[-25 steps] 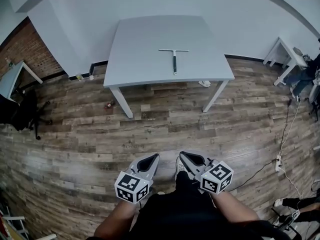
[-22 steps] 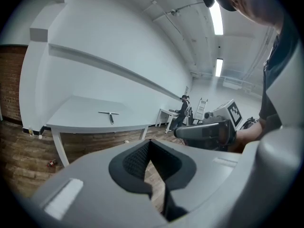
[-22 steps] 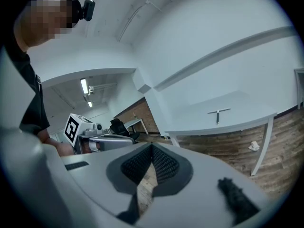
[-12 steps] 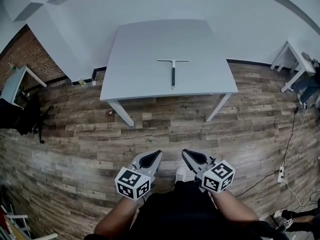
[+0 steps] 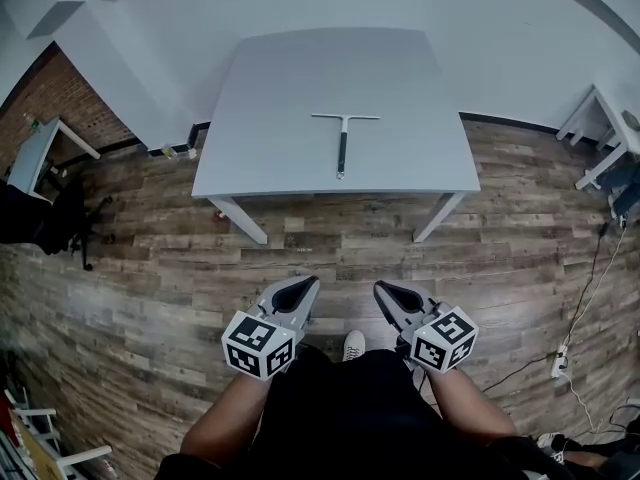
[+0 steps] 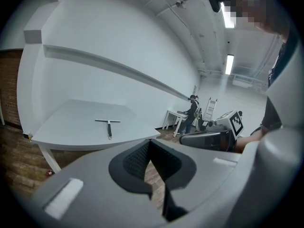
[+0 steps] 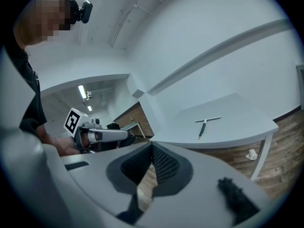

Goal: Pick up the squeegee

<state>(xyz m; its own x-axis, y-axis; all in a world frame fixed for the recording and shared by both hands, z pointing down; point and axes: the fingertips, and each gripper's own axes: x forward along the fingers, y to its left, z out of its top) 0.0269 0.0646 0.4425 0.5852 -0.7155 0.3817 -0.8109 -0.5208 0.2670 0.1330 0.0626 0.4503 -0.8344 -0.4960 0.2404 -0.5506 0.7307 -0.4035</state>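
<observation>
The squeegee (image 5: 343, 143) lies flat on the grey table (image 5: 260, 138), a thin T with its blade at the far end and its dark handle toward me. It also shows small in the left gripper view as the squeegee (image 6: 109, 127) and in the right gripper view as the squeegee (image 7: 203, 126). My left gripper (image 5: 305, 286) and right gripper (image 5: 385, 290) hang side by side above the wooden floor, well short of the table. Both are shut with nothing between the pads, as on the left gripper (image 6: 149, 144) and the right gripper (image 7: 152, 148).
The table's front legs (image 5: 240, 220) stand between me and the top. A brick wall (image 5: 60, 98), a small desk and a black chair (image 5: 40, 218) are at the left. Cables (image 5: 590, 298) and white tables (image 5: 600, 128) sit at the right. A person (image 6: 191, 112) stands far off.
Both grippers have moved forward together over the floor toward the table, still shut. The table and squeegee sit slightly nearer and larger in the head view.
</observation>
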